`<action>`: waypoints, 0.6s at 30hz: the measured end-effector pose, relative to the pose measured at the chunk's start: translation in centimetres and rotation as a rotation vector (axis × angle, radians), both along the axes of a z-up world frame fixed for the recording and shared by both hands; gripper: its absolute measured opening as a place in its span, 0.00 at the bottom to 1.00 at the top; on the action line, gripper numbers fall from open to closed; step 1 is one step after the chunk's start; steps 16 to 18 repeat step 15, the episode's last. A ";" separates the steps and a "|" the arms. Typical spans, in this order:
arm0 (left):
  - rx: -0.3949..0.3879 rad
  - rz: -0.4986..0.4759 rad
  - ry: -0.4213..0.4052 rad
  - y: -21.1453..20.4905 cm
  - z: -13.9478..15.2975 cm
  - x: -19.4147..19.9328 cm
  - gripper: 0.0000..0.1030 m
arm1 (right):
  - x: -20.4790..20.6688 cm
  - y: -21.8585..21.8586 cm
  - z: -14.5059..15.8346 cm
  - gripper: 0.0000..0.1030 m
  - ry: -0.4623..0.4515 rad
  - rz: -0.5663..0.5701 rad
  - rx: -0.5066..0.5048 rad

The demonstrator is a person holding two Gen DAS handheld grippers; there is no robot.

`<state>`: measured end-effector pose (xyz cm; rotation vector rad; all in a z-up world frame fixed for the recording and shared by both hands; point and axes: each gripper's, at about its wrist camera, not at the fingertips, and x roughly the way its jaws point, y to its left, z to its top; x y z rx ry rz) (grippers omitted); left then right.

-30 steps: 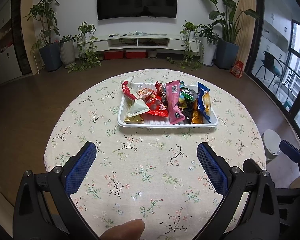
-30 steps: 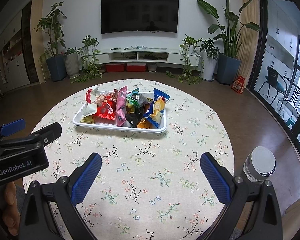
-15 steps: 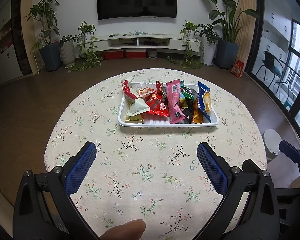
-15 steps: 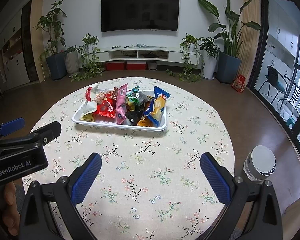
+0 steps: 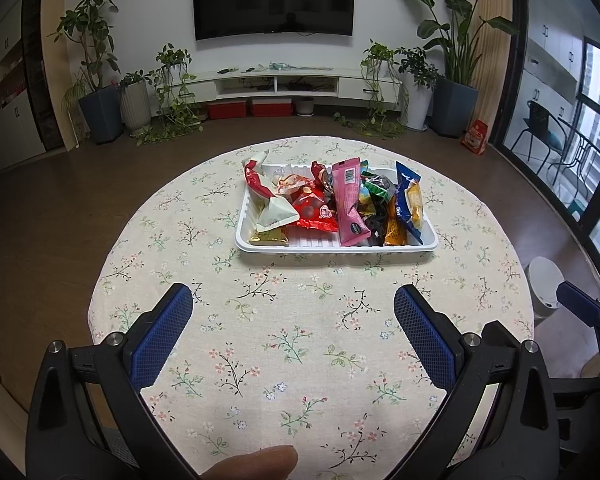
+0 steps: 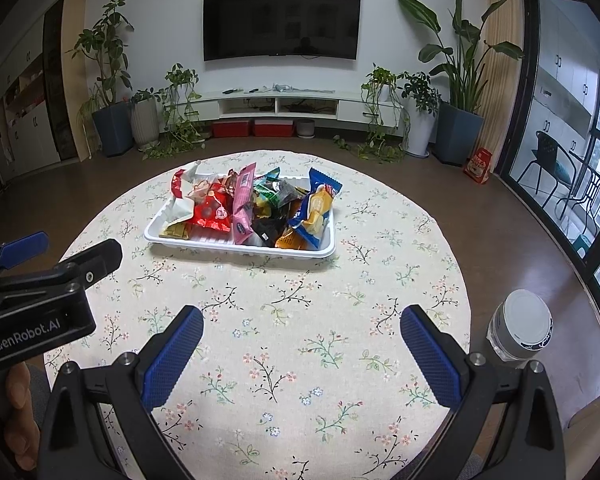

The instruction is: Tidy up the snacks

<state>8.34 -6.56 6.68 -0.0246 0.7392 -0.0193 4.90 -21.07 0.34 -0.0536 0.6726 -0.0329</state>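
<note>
A white tray (image 5: 300, 247) sits on the far half of the round floral table (image 5: 300, 340). It holds several snack packets, among them a pink one (image 5: 350, 204), a red one (image 5: 314, 212) and a blue one (image 5: 408, 200). The tray also shows in the right wrist view (image 6: 236, 245). My left gripper (image 5: 293, 300) is open and empty above the near table, short of the tray. My right gripper (image 6: 302, 320) is open and empty, also short of the tray. The left gripper's body (image 6: 40, 300) shows at the left of the right wrist view.
A white-lidded jar (image 6: 520, 326) stands beyond the table's right edge. A TV, a low cabinet and several potted plants line the far wall. Glass doors are on the right.
Both views have risen and pulled back very slightly. The tray and packets have not moved. Both grippers stay open.
</note>
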 end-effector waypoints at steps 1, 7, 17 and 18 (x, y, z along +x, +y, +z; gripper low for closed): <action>0.001 0.000 0.000 0.1 -0.2 0.0 0.99 | 0.1 0.0 0.0 0.98 0.000 0.000 0.000; -0.008 0.000 0.004 0.1 -0.4 0.1 0.99 | 0.0 0.0 0.0 0.98 0.002 0.000 -0.001; -0.038 -0.003 0.006 1.0 -0.8 0.4 0.99 | -0.2 -0.2 -0.3 0.98 0.016 -0.002 0.018; -0.038 -0.003 0.006 1.0 -0.8 0.4 0.99 | -0.2 -0.2 -0.3 0.98 0.016 -0.002 0.018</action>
